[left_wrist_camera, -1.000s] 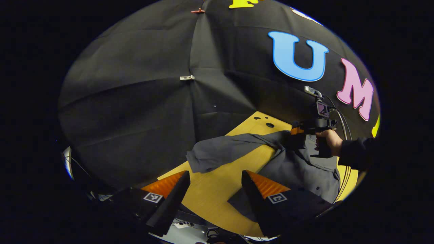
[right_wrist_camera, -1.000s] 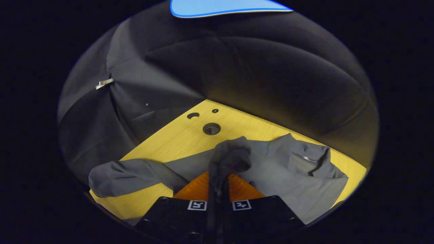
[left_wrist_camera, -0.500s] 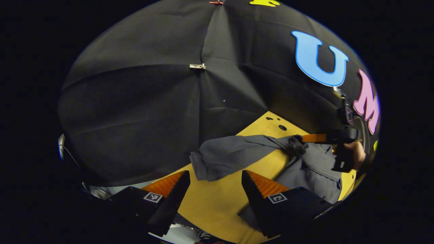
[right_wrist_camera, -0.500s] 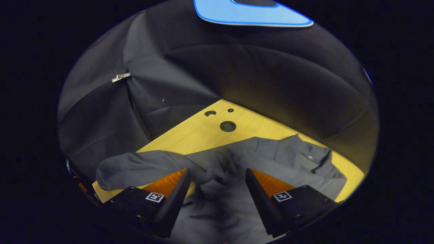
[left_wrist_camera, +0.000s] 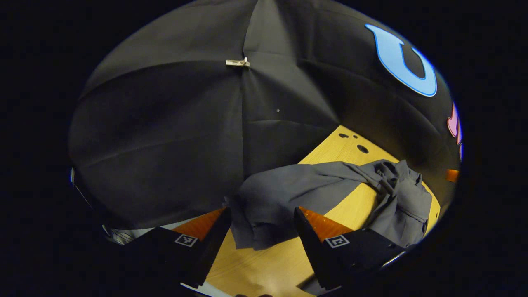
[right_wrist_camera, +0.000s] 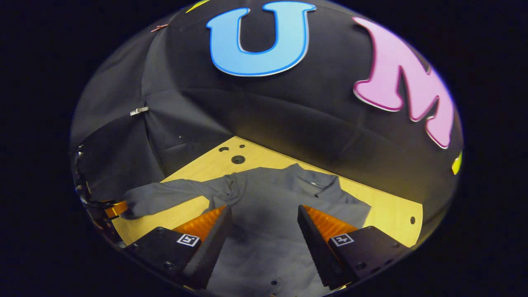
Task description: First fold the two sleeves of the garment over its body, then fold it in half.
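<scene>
The flat yellow wood-grain tabletop [left_wrist_camera: 326, 159] extends from the lower centre toward the right of the left gripper view. In the right gripper view the tabletop [right_wrist_camera: 387, 208] spans the lower middle.

Three dark round holes [left_wrist_camera: 362, 148] are cut into the tabletop near its far corner; in the right gripper view the largest of these holes [right_wrist_camera: 238, 159] lies beside two smaller ones. A separate small round hole [right_wrist_camera: 413, 220] sits near the right edge.

A small silver metal clip [left_wrist_camera: 237, 62] is fastened on the seam of the wall cloth; the clip [right_wrist_camera: 139, 111] appears at upper left in the right gripper view.
</scene>
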Tool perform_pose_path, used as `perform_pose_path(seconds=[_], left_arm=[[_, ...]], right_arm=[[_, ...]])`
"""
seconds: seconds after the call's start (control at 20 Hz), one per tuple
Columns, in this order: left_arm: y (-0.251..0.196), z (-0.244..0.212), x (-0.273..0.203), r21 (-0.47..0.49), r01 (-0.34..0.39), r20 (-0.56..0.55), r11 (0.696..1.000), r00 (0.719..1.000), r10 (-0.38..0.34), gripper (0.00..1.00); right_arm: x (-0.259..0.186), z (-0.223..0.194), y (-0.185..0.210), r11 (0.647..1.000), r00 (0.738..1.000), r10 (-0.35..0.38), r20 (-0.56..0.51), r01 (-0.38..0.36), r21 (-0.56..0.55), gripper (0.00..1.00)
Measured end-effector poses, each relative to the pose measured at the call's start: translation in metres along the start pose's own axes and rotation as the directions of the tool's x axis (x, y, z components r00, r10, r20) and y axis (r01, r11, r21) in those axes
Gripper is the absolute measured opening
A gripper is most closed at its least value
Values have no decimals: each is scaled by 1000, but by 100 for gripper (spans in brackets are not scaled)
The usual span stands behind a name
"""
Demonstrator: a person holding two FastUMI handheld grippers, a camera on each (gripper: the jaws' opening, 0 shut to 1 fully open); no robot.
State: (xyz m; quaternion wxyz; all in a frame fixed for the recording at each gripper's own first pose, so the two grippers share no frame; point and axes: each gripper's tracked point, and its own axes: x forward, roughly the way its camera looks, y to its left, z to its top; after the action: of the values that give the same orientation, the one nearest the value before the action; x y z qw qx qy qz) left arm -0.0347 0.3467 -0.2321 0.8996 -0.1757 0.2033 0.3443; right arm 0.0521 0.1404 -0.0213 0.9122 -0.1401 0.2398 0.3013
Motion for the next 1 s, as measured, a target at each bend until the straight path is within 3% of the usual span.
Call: perform_pose_path(seconds=[0.3,0.6,0.7,0.85,0.9,0.95,1.0], left_arm=[[-4,-17,28,51,-42,-59,998,997,45,96],[-5,-30,37,113,-95,-78,989,991,104,99],[-9,-31,35,114,-90,-71,989,993,98,95],[-17,-33,39,121,-74,-55,990,995,81,80],[-19,-33,41,127,-65,-51,990,996,72,73],[-23,-32,41,136,-56,-45,989,997,62,59],[-26,-34,43,148,-43,-45,988,998,50,57]], right_arm=[[-97,-26,-42,992,998,-64,1,63,111,99],[-163,-66,-89,964,981,-194,1,190,186,98],[-180,-79,-104,953,972,-236,-7,233,196,98],[-204,-103,-118,938,957,-287,-26,287,193,98],[-210,-111,-122,934,953,-300,-36,301,193,98],[-215,-119,-123,930,950,-308,-50,312,196,99],[-220,-125,-125,924,946,-317,-61,323,204,98]])
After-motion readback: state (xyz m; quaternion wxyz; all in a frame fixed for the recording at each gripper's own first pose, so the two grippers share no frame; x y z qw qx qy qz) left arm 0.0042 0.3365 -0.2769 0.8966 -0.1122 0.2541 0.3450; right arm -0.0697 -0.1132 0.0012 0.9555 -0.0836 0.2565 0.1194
